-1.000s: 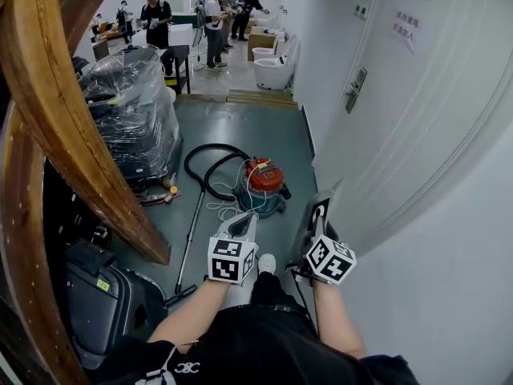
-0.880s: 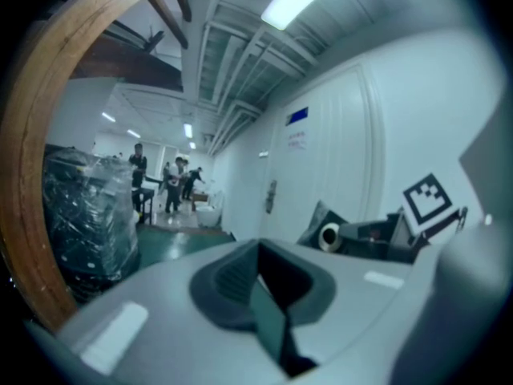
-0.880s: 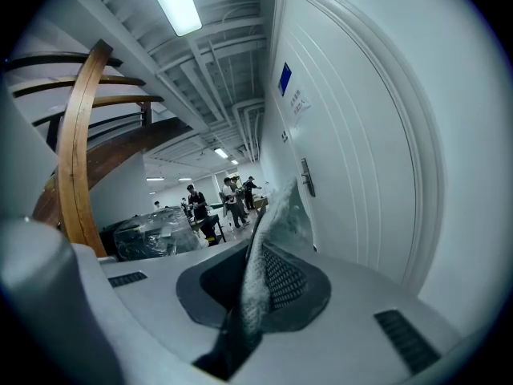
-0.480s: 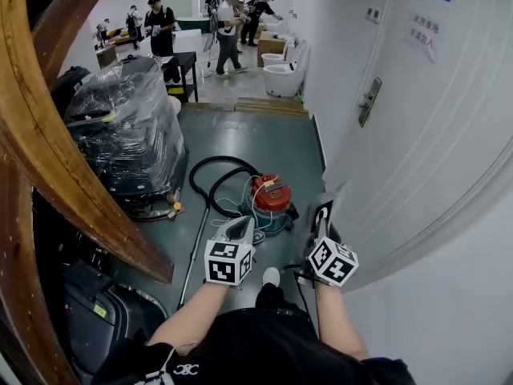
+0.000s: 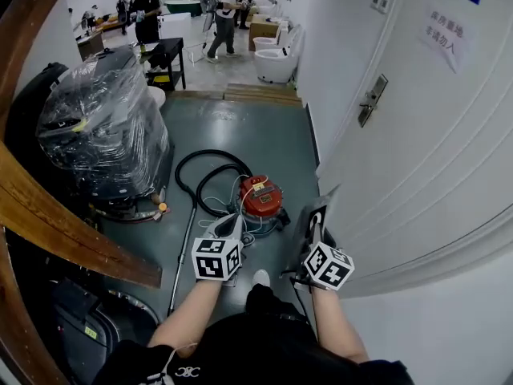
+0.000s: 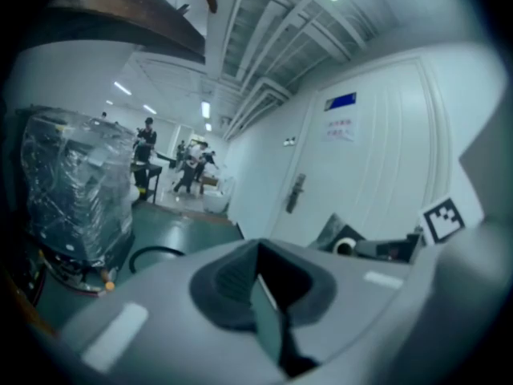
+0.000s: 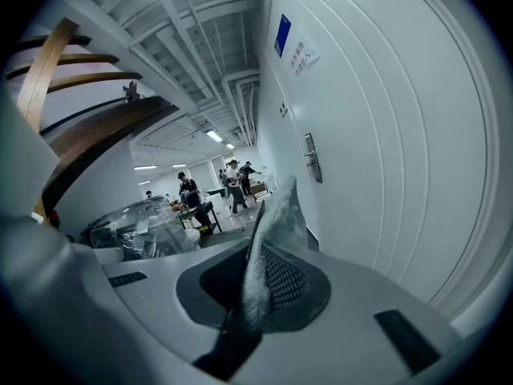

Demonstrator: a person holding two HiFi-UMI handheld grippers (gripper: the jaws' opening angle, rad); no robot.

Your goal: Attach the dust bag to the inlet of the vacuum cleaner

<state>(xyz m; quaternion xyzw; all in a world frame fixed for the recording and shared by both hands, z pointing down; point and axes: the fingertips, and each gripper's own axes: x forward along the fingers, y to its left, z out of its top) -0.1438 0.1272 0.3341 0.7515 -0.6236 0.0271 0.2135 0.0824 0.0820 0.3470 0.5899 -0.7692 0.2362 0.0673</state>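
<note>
The red vacuum cleaner (image 5: 260, 197) stands on the green floor, its black hose (image 5: 200, 173) looped to its left. My right gripper (image 5: 314, 237) is shut on the grey dust bag (image 5: 316, 215), which stands up from its jaws, right of the vacuum. In the right gripper view the bag's fabric (image 7: 272, 231) is pinched between the jaws of that gripper (image 7: 255, 299). My left gripper (image 5: 231, 226) is shut with nothing in it, just short of the vacuum. From the left gripper (image 6: 264, 299) the bag's round collar (image 6: 346, 246) shows at the right.
A plastic-wrapped machine (image 5: 103, 135) stands at the left behind a curved wooden beam (image 5: 72, 243). A white door (image 5: 409, 143) and wall close off the right. The vacuum's wand (image 5: 183, 251) lies on the floor. Several people (image 5: 227, 6) stand far back by toilets (image 5: 274, 62).
Both grippers have moved forward along the corridor and a little down, and now sit closer to the vacuum. The right gripper has kept its hold on the bag.
</note>
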